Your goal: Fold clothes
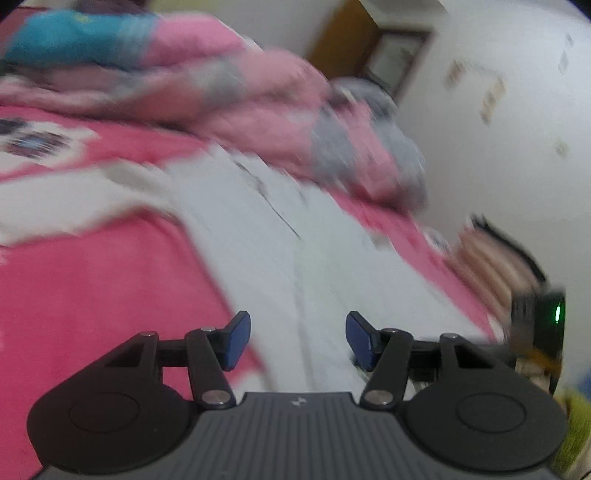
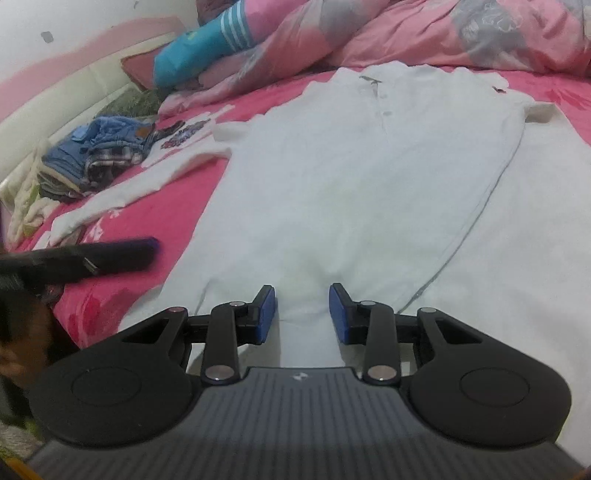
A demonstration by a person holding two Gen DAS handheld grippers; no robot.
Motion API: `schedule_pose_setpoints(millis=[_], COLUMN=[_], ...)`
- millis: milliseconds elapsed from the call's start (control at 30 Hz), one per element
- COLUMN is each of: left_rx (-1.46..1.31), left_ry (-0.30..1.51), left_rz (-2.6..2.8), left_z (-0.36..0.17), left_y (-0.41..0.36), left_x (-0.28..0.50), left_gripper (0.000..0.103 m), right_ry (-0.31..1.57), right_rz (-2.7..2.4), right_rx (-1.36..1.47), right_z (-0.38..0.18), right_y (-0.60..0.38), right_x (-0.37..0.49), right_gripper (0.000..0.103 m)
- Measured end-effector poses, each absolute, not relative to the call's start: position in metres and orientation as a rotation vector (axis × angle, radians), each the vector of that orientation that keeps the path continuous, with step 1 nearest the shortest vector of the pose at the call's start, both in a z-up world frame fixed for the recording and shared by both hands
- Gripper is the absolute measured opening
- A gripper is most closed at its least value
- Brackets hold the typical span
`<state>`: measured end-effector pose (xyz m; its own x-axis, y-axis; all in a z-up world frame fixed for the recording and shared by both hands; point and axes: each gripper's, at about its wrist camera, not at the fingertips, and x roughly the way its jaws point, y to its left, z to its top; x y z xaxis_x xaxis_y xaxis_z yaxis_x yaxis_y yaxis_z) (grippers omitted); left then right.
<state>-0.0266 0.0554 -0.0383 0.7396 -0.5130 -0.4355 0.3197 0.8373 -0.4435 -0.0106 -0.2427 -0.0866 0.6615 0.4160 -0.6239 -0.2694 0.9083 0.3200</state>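
A white polo shirt lies spread flat on a bed with a bright pink sheet. Its collar and button placket point to the far side, and its hem is at the near edge.

In the right wrist view, the right claw sits low over the shirt's near hem. A raised fold of white cloth stands between its two blue pads. The pads sit close on either side of the fold, but whether they press on it cannot be told.

In the left wrist view, which is blurred, the left claw hovers over the shirt with its jaws apart and nothing between them. Only the flat cloth shows below. The other claw and the hand holding it appear at the right edge of this view.

In the right wrist view, the left claw shows as a dark blurred bar at the left, above the pink sheet.

To the left of the polo lies a second white shirt with a dark print. A pile of folded blue and plaid clothes sits further left. A pink and grey quilt is bunched along the far side of the bed, with a turquoise garment resting at its left end.
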Motion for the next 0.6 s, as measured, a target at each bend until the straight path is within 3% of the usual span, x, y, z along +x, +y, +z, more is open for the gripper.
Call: schedule_pose_setpoints(millis=[200,367,600], left_rx=[-0.513,-0.674,-0.862], left_ry=[0.444,0.449,0.524], left_rz=[-0.041,0.279,0.350], left_z=[-0.011,-0.028,-0.063], left_y=[0.184,0.279,0.336], left_x=[-0.054,-0.062,-0.052], left_gripper=[0.059,0.061,0.055], right_ry=[0.755,0.756,0.759], right_rz=[0.376,0.386,0.371], right_rx=[0.274,0.301,0.278], right_z=[-0.081,-0.075,-0.064], right_y=[-0.246,-0.242,-0.234], right_x=[-0.015,-0.021,-0.026], right_gripper=[0.032,0.032,0.032])
